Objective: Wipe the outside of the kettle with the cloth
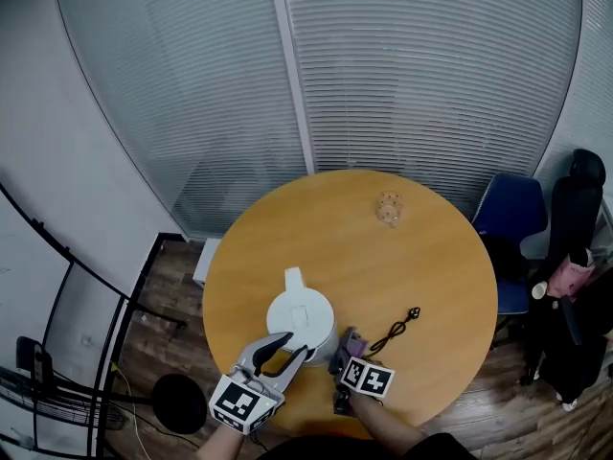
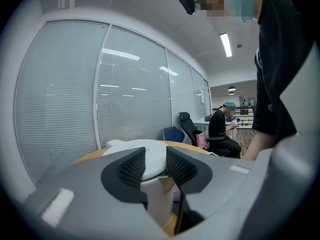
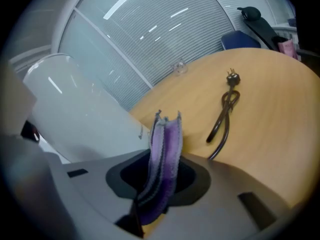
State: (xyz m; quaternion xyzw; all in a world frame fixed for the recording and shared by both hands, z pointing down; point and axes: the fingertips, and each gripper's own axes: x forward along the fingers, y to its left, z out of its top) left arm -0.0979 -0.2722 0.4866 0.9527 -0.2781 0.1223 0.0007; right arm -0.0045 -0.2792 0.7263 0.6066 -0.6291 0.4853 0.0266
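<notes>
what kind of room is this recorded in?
Most likely an office meeting room: a glass wall with blinds, a round wooden table, a blue office chair beside it, and a person seated at a desk beyond.

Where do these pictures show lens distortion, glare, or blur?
Head view: the blinds bow outward. Left gripper view: dark round vignette, ceiling lights reflected in the glass wall. Right gripper view: the kettle is close, soft and streaked with glare; the purple cloth is sharper.

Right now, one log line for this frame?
left gripper: open, at kettle | right gripper: shut on cloth, beside kettle | wipe contact: unclear
</notes>
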